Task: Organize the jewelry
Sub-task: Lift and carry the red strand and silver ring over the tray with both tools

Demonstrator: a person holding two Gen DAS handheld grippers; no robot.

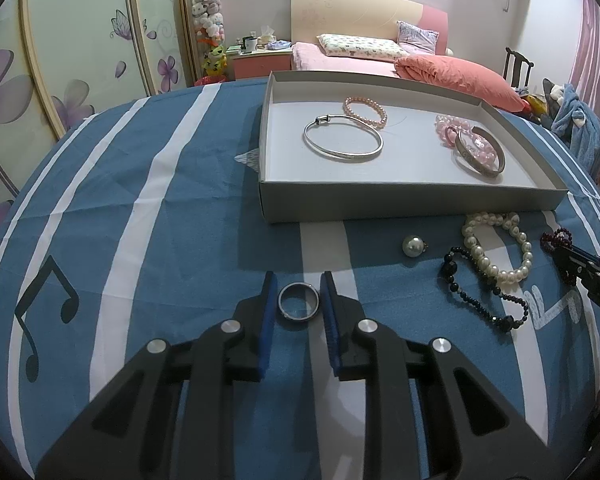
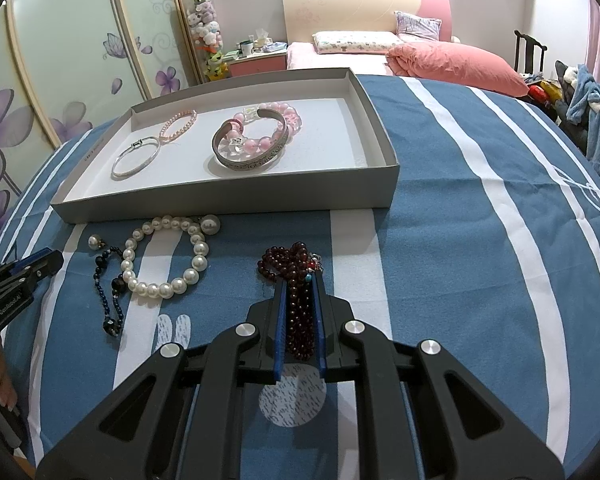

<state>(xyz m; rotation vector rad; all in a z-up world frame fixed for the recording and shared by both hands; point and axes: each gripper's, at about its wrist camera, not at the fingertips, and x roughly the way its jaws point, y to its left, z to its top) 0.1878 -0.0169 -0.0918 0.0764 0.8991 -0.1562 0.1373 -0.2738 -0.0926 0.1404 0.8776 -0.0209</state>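
Left wrist view: the left tool (image 1: 299, 286) brackets a ring (image 1: 299, 301) on the striped cloth; its pads seem to touch the ring's sides, though a sliver of gap may remain. The right tool (image 2: 300, 304) is clamped narrow on a bunch of dark red beads (image 2: 290, 264), gathered so the strand lifts as one. Both pieces sit just before the tray (image 2: 228, 202), probably their destination, where four bracelets already lie.

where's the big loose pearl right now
In the left wrist view the loose pearl lies on the blue striped cloth, just in front of the grey tray and left of the white pearl bracelet, apart from it.
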